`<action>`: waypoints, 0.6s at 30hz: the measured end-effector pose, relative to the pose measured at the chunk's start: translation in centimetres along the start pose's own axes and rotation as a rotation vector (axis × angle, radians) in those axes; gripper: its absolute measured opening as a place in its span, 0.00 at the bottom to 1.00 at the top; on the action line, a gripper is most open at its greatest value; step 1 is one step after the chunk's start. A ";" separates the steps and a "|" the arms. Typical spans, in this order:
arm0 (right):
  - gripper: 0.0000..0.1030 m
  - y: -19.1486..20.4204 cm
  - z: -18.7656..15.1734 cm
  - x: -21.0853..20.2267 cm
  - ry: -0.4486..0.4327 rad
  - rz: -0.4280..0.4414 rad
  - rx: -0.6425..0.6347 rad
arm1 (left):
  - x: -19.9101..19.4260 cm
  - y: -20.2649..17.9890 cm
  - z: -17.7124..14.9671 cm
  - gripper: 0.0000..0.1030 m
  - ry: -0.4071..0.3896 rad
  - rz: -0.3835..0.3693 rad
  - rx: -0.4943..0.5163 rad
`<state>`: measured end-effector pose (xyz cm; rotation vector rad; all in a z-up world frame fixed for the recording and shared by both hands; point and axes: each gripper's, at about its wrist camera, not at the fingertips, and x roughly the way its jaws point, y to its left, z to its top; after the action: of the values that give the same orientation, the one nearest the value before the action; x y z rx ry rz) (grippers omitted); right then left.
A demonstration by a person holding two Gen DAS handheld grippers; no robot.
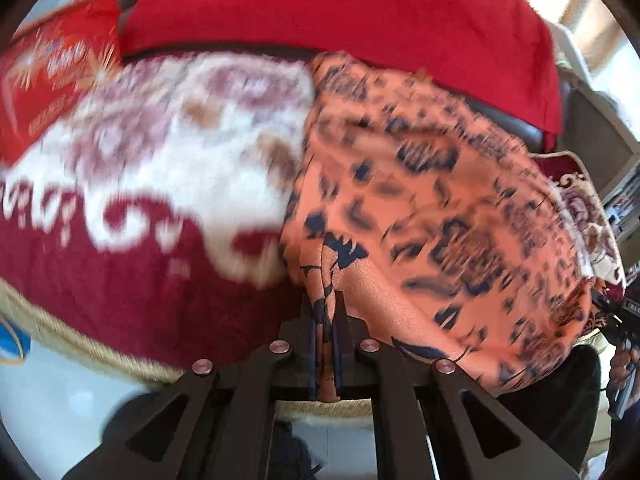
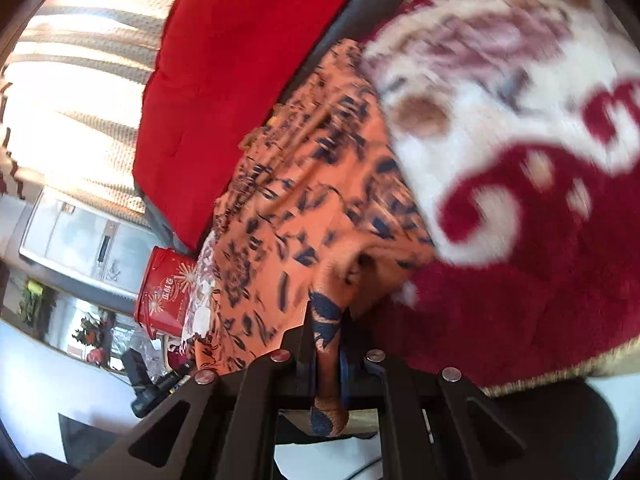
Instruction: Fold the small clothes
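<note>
Bright, seemingly curtained window [image 2: 80, 80]

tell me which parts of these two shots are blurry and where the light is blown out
Left wrist view: motion blur smears the maroon-and-cream plush blanket and the orange dark-patterned garment; the left gripper stays sharp. Right wrist view: same smearing on blanket and garment, and window glare washes out the upper left; the right gripper is crisp.

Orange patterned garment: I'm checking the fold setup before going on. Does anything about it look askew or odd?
The orange patterned garment is bunched and rumpled rather than flat on the red-and-white blanket. The left gripper and right gripper each pinch an edge. No damage shows, though both views are blurred.
</note>
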<state>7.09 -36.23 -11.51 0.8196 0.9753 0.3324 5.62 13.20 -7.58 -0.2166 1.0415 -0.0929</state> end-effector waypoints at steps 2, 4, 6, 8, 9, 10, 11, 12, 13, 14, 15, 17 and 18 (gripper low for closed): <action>0.07 1.4 1.9 -0.5 -0.020 0.005 -0.043 | -1.5 -0.7 2.9 0.06 -0.064 -0.042 0.021; 0.07 4.3 5.8 -1.2 -0.085 0.044 -0.115 | -3.1 -1.9 7.0 0.06 -0.155 -0.076 0.065; 0.07 7.1 9.9 -1.4 -0.147 0.068 -0.189 | -3.9 -2.8 10.9 0.06 -0.244 -0.085 0.091; 0.07 9.9 14.5 -1.0 -0.224 0.090 -0.245 | -3.4 -3.1 15.4 0.06 -0.325 -0.087 0.066; 0.07 11.0 17.5 -0.1 -0.263 0.098 -0.253 | -2.5 -2.9 17.4 0.06 -0.340 -0.091 0.028; 0.07 11.4 20.6 1.4 -0.290 0.086 -0.240 | -1.0 -2.6 19.6 0.07 -0.345 -0.079 -0.008; 0.08 11.2 22.4 2.7 -0.295 0.065 -0.216 | 1.6 -2.4 21.8 0.08 -0.319 -0.034 -0.029; 0.13 9.8 25.4 6.1 -0.260 0.000 -0.169 | 4.3 -2.3 23.2 0.10 -0.269 0.004 -0.040; 0.29 8.3 26.9 9.0 -0.209 -0.079 -0.134 | 7.8 -2.1 24.5 0.18 -0.197 0.047 -0.036; 0.39 7.2 27.4 10.8 -0.170 -0.132 -0.104 | 11.9 -1.8 25.2 0.34 -0.113 0.096 -0.034; 0.58 4.5 27.5 13.8 -0.091 -0.218 -0.034 | 15.8 -1.0 25.3 0.46 -0.002 0.150 -0.047; 0.58 2.6 25.9 15.1 -0.064 -0.246 0.004 | 18.6 0.5 24.2 0.59 0.075 0.157 -0.093; 0.57 2.5 24.5 14.5 -0.086 -0.225 -0.024 | 17.9 1.1 23.7 0.59 0.030 0.126 -0.122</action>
<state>35.67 -37.36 -11.05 0.6894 0.9703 0.1136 35.10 14.25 -11.48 -0.2602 1.0894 0.0821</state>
